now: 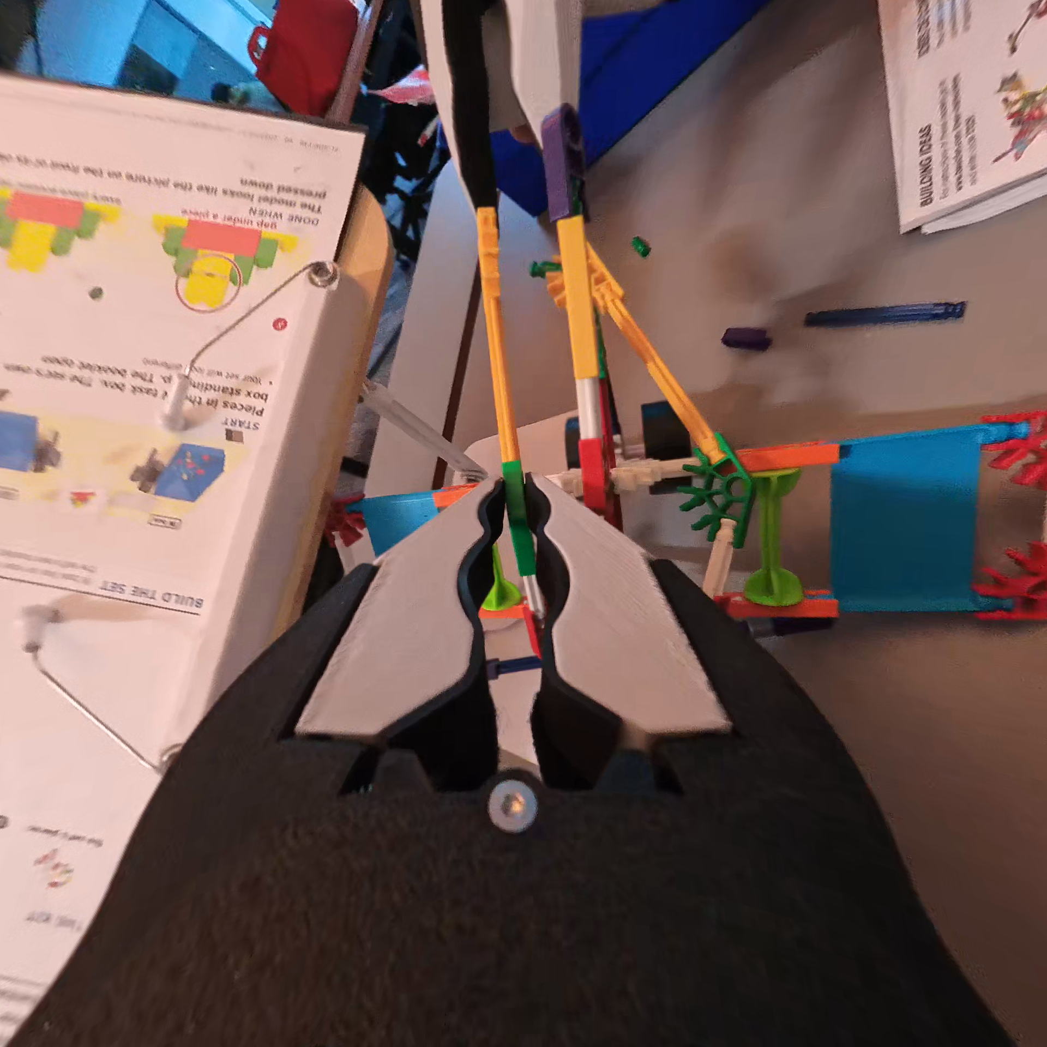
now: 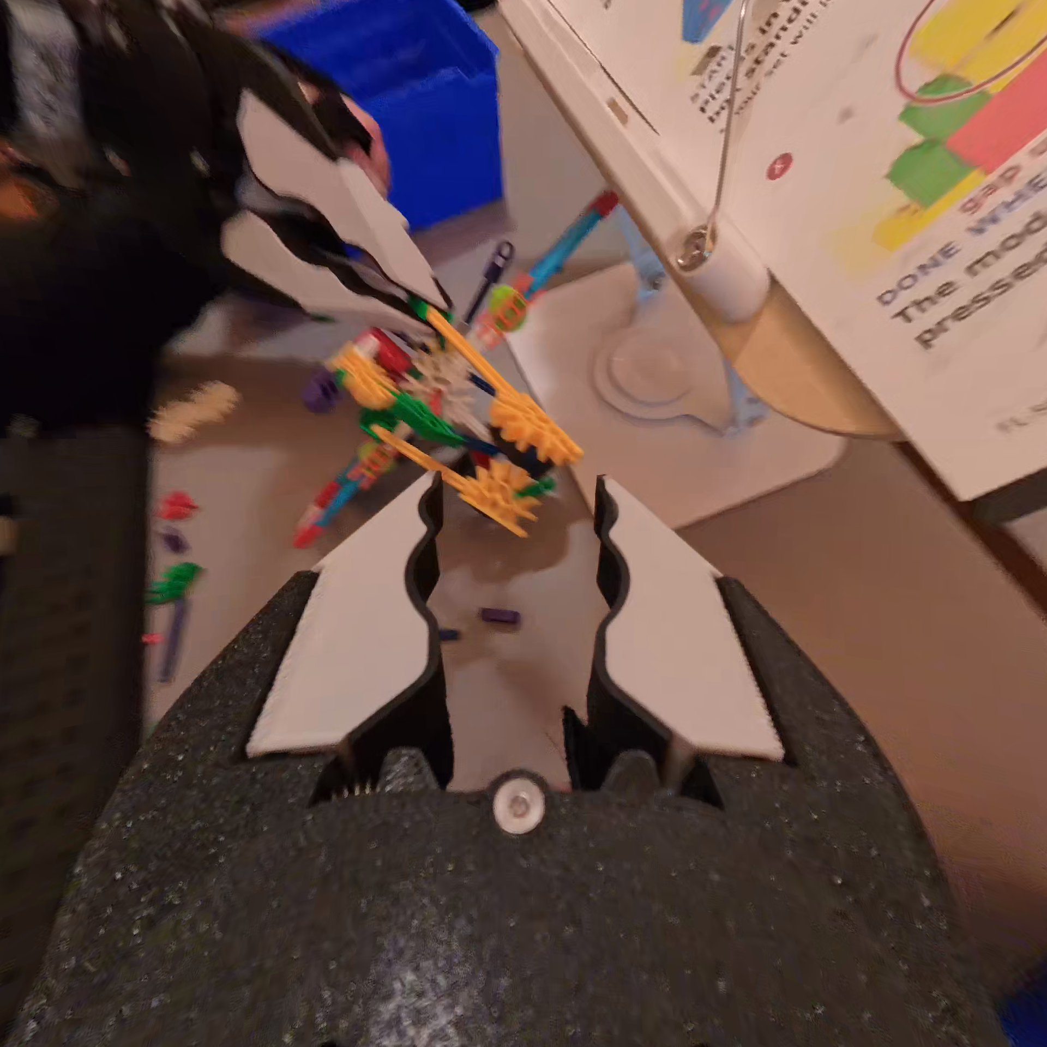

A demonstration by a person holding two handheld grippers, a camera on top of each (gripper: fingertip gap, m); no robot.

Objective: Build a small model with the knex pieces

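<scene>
Tabletop point(image 1: 850, 736), left tool point(image 1: 514, 481) clenched on rod model point(image 1: 589, 317), right tool point(image 2: 515, 487) spread, seemingly just below it.

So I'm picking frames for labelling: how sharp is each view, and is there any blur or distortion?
Left wrist view: left gripper and the green rod it clamps are fairly sharp; loose pieces and the instruction sheet smear; wide-angle bending at the edges. Right wrist view: motion blur throughout, the model and left gripper soft, the right gripper clearer.
</scene>
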